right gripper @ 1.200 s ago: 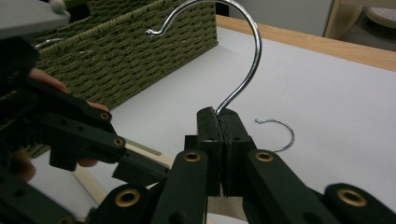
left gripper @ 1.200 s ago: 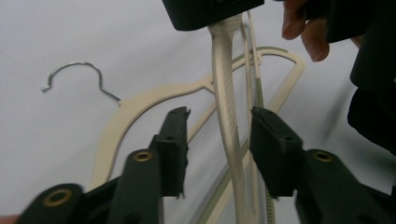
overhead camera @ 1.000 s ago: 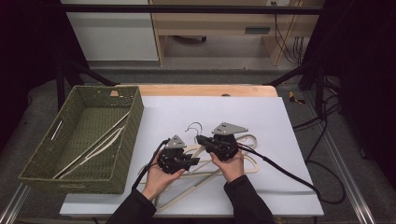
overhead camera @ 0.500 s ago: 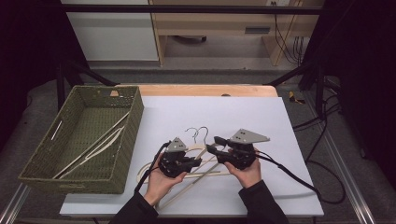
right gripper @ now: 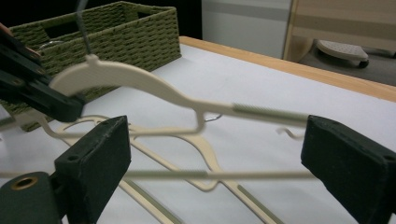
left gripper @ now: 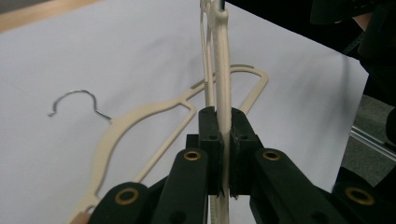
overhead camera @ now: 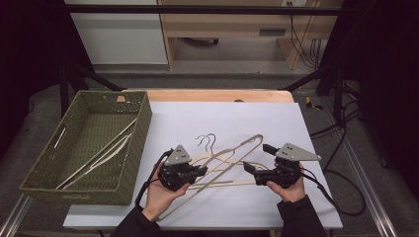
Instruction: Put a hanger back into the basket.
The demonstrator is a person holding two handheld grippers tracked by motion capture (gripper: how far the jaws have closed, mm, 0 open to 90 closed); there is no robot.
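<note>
Between the clenched left jaws: a cream hanger, nipped by its thin bar, pads pressed on both flanks; long axis running straight out ahead of the jaws, up and away toward the top of the left gripper view; lifted off the white table sheet at the gripped end.

Seen from above: left gripper at one end of that hanger, right gripper toward the other, jaws facing one another across it; hanger stretched between the two, slanting up toward the far right.

Ahead of the right jaws: same hanger crossing the gap side to side, shoulder arching to the left, ribbed bar passing toward the right-hand pad; right jaws spread wide, just opening over the last instant, pads clear of the bar, nothing grasped.

Below and beyond: two more hangers flat on the sheet, one with its wire hook off to the left of the left jaws.

Farther out, left of the left gripper: green woven basket, pale hangers already inside.

Likely judgement: hanger now carried by the left hand alone; basket on that hand's side, so a sweep leftward with the long axis kept along the basket's length.
</note>
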